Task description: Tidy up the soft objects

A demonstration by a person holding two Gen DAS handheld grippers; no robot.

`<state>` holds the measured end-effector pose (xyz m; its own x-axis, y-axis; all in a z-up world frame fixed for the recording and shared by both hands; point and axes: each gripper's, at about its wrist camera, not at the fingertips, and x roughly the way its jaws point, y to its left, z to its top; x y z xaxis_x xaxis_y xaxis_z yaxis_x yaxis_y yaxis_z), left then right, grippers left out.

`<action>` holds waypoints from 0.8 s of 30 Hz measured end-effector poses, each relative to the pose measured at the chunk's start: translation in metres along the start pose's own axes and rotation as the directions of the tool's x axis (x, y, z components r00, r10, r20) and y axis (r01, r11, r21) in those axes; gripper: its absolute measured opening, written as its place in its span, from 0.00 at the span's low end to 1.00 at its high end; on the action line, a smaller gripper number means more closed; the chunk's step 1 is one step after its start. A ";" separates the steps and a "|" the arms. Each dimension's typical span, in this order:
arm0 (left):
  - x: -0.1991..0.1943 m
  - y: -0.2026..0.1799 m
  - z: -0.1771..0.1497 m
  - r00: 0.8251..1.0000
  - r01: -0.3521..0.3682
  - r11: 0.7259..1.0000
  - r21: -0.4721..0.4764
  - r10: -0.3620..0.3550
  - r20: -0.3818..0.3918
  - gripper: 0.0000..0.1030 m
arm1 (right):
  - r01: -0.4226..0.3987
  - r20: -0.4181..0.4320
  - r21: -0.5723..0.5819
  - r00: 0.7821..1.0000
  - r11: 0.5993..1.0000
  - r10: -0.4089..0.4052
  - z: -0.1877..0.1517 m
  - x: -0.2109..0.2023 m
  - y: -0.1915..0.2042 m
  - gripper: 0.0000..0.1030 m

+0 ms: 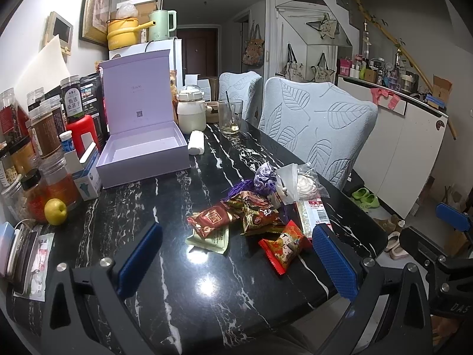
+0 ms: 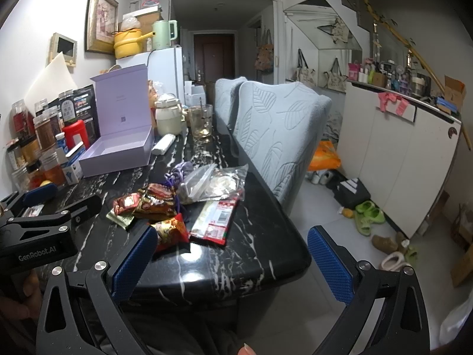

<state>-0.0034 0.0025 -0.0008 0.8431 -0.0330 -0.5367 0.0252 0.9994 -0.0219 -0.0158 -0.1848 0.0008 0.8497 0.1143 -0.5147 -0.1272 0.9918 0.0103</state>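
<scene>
Near the lavender box (image 1: 142, 151), on its chair side, snack packets (image 1: 251, 219) lay heaped on the table (image 1: 207, 281) | my left gripper (image 1: 236, 261) spread wide, empty | my right gripper (image 2: 232, 261) spread wide, empty

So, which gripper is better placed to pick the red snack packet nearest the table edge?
Left gripper: the red snack packet lies ahead between its open fingers. The right gripper points past the table corner.

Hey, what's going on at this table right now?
A person holds two grippers over a black marble table. The left hand-held gripper and right hand-held gripper are both open and empty. A pile of snack packets and small bags lies untouched near the edge, and an open lilac box sits empty farther back. Nothing appears sorted yet.
</scene>
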 end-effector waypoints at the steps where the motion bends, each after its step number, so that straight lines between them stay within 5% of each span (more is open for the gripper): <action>1: 0.000 0.000 0.000 1.000 0.000 1.000 0.000 0.000 0.000 1.00 | 0.001 -0.001 0.001 1.000 1.000 -0.001 0.000 0.000 0.000 1.00; 24: -0.001 -0.004 0.001 1.000 0.002 1.000 0.001 -0.002 -0.004 1.00 | -0.007 0.002 0.012 1.000 1.000 0.007 0.000 0.003 -0.005 1.00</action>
<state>-0.0035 -0.0015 0.0005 0.8409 -0.0351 -0.5401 0.0273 0.9994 -0.0225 -0.0126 -0.1891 -0.0006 0.8499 0.1210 -0.5128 -0.1267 0.9917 0.0241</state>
